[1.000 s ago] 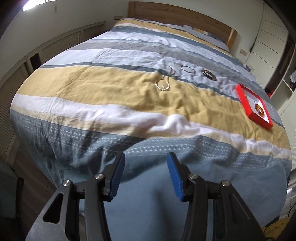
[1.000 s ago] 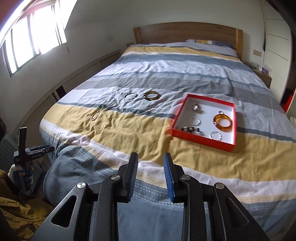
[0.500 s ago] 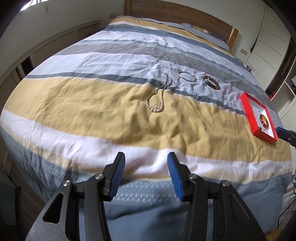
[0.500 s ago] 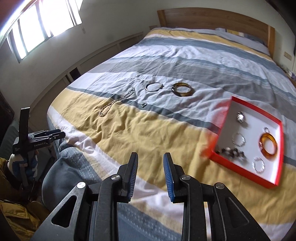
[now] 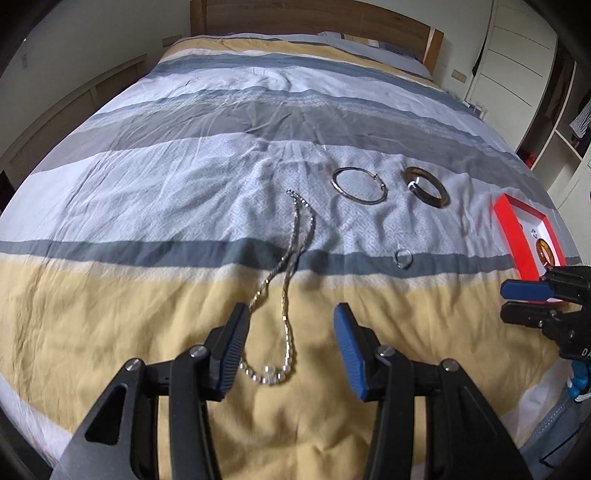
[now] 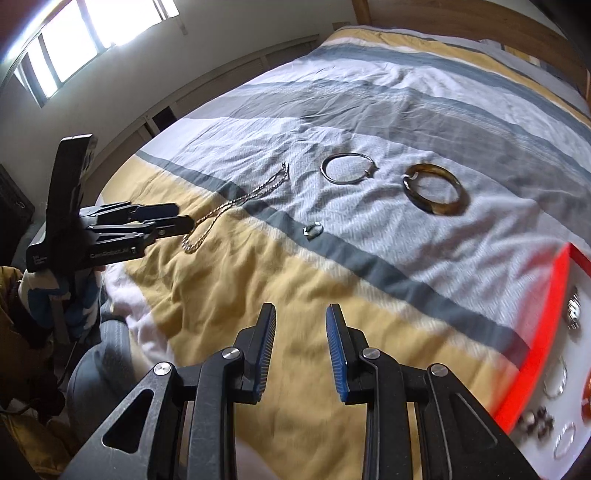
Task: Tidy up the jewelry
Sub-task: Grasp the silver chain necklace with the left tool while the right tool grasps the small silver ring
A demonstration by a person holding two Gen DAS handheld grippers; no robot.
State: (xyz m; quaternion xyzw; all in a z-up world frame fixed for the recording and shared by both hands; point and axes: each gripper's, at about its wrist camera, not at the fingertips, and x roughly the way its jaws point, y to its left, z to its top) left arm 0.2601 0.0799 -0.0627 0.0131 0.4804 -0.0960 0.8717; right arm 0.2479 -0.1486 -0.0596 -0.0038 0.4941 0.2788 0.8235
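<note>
A silver chain necklace (image 5: pixel 286 280) lies on the striped bedspread; it also shows in the right wrist view (image 6: pixel 236 203). My left gripper (image 5: pixel 288 345) is open and empty, low over the necklace's near loop. Beyond lie a silver bangle (image 5: pixel 358 184), a brown bangle (image 5: pixel 426 186) and a small ring (image 5: pixel 403 257). A red tray (image 6: pixel 546 343) with several jewelry pieces sits at the right. My right gripper (image 6: pixel 301 350) is open and empty above the yellow stripe, left of the tray. It also shows at the right edge of the left wrist view (image 5: pixel 524 301).
The bed's wooden headboard (image 5: pixel 314 18) is at the far end. White wardrobes (image 5: pixel 517 55) stand to the right. A window (image 6: pixel 74 37) and low wall panels run along the bed's left side. The bed's near edge is below both grippers.
Both grippers have moved forward over the bed. My left gripper has come close over the necklace. My right gripper has swung left, so the tray is now at its right edge.
</note>
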